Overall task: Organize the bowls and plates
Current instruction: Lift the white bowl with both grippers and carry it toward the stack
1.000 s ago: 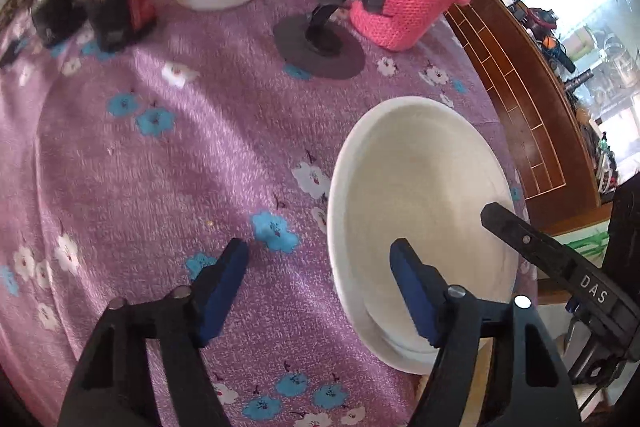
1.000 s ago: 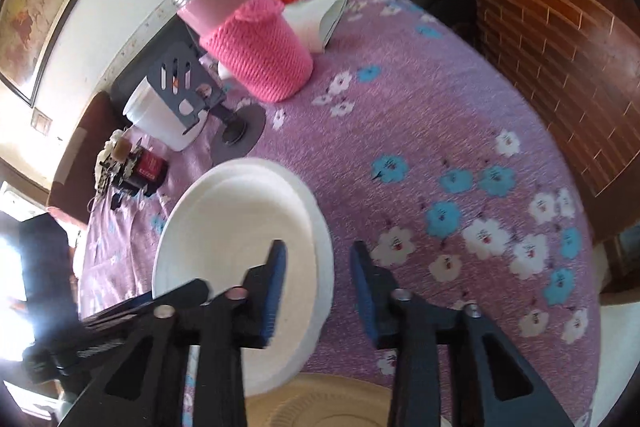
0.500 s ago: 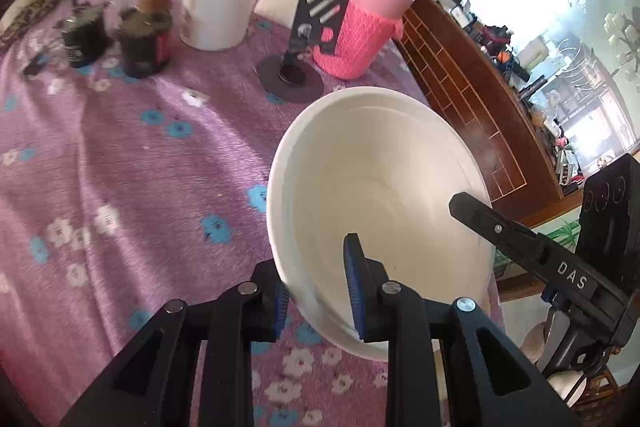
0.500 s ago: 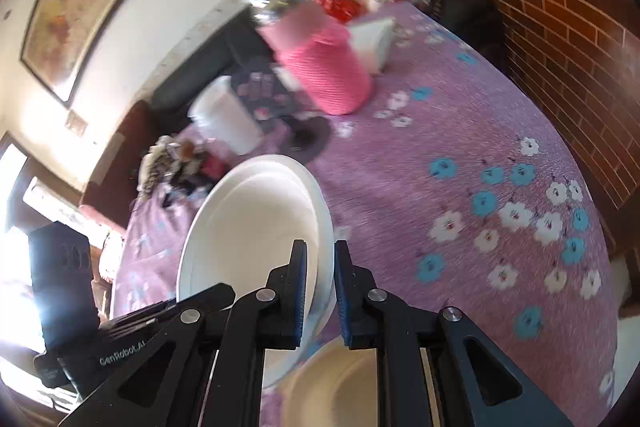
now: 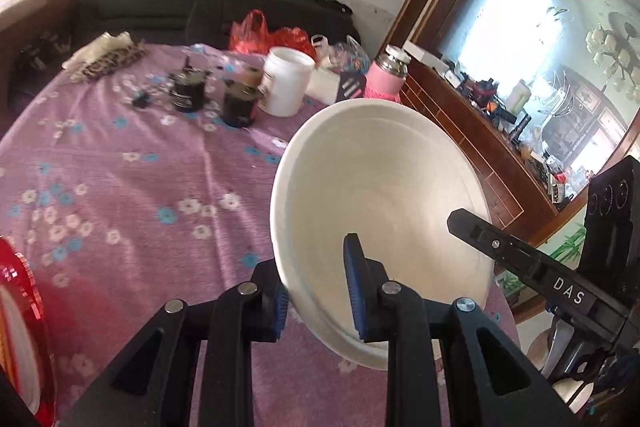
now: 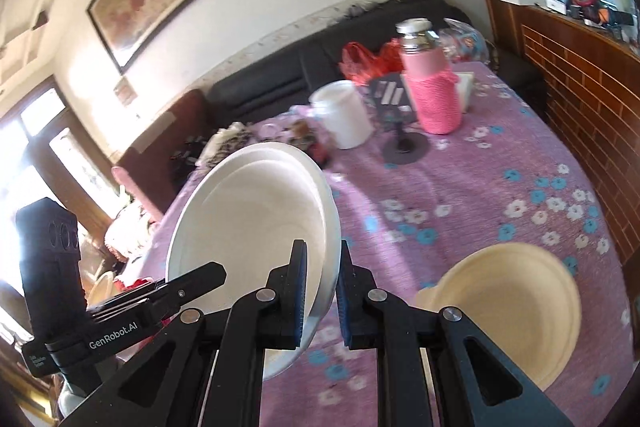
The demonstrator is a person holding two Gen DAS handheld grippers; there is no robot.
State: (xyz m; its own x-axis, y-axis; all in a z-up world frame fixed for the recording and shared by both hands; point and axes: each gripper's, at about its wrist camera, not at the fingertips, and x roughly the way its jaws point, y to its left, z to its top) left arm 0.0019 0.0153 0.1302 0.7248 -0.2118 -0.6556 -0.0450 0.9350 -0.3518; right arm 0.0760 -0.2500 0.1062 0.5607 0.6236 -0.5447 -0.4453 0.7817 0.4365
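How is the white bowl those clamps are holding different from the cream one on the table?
The white bowl is lifted and tilted, its rim pinched on both sides by the left gripper and right gripper; the cream bowl lies on the purple tablecloth, untouched. White looks brighter, cream yellowish. Both are round and empty.

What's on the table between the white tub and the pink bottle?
A dark phone stand sits between the white tub and pink bottle, clearest in the right wrist view.

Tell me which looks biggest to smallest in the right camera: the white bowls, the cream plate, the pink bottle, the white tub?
1. White bowls, biggest, though they sit closest to the camera.
2. Cream plate, nearly as big, also close.
3. Pink bottle.
4. White tub, looks much like the bottle; both are far away, so unsure.
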